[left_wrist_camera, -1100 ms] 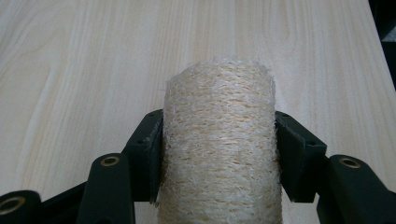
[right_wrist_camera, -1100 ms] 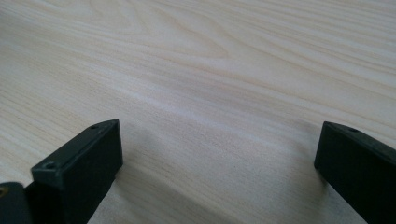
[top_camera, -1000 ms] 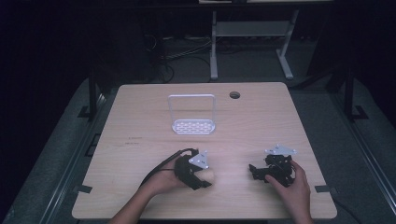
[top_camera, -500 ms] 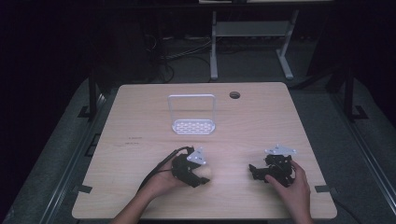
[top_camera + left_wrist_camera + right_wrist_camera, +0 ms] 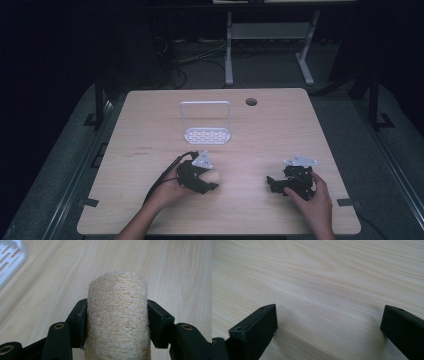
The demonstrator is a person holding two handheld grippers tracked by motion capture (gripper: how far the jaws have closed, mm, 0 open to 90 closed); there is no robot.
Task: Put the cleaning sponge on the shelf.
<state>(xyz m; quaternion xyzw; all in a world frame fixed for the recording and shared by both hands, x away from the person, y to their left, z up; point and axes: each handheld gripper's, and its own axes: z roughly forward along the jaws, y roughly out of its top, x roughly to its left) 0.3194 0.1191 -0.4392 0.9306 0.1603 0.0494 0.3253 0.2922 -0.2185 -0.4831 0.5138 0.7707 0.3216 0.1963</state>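
A beige, fibrous loofah roll [image 5: 117, 317] stands between the two black jaws of my left gripper [image 5: 117, 315], and both pads press on its sides. In the high view the left gripper [image 5: 207, 181] sits at the table's front centre-left with the loofah roll [image 5: 214, 177] showing as a pale lump at its tip. My right gripper [image 5: 272, 184] rests low over the table at the front right, pointing left. Its jaws stand wide apart in the right gripper view [image 5: 329, 325] with only bare wood between them.
A white wire rack [image 5: 206, 134] with a perforated base and an upright frame stands at the table's middle, behind the left gripper; its corner [image 5: 10, 260] shows in the left gripper view. A round cable hole [image 5: 251, 102] lies near the far edge. The light wooden table [image 5: 280, 135] is bordered by dark floor.
The left gripper with the loofah roll has shifted slightly toward the left and back. The right gripper has stayed where it was.
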